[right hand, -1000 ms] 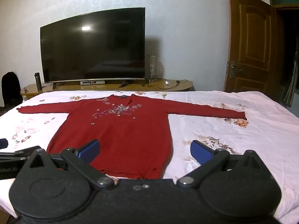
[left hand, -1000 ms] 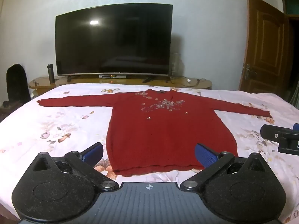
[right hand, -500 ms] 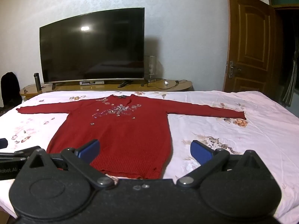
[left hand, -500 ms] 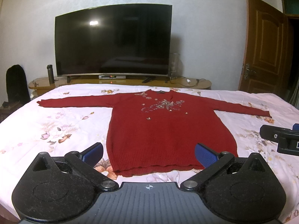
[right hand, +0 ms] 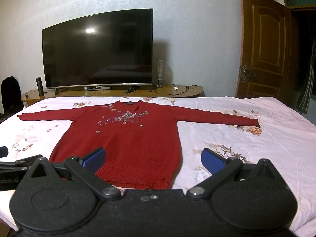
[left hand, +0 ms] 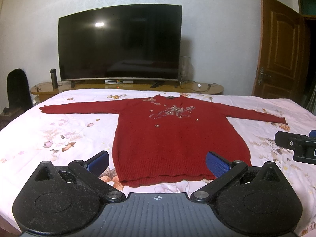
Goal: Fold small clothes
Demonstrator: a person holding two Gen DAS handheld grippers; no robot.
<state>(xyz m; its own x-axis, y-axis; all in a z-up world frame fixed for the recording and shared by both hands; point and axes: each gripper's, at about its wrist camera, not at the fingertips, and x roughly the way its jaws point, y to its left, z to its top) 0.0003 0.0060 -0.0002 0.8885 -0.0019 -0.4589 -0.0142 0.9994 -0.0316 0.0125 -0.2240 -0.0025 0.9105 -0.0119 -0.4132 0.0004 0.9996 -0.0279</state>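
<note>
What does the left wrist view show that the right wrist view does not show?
Only the left wrist view shows the left gripper, open, with the hem between its fingers, and the right gripper's black body at the right edge.

Only the right wrist view shows the right gripper, open, over the sweater's lower right corner, and the curtain beyond the door.

Both show the red sweater spread flat on the flowered sheet, sleeves out, and behind it the television, the flask and the wooden door.
</note>
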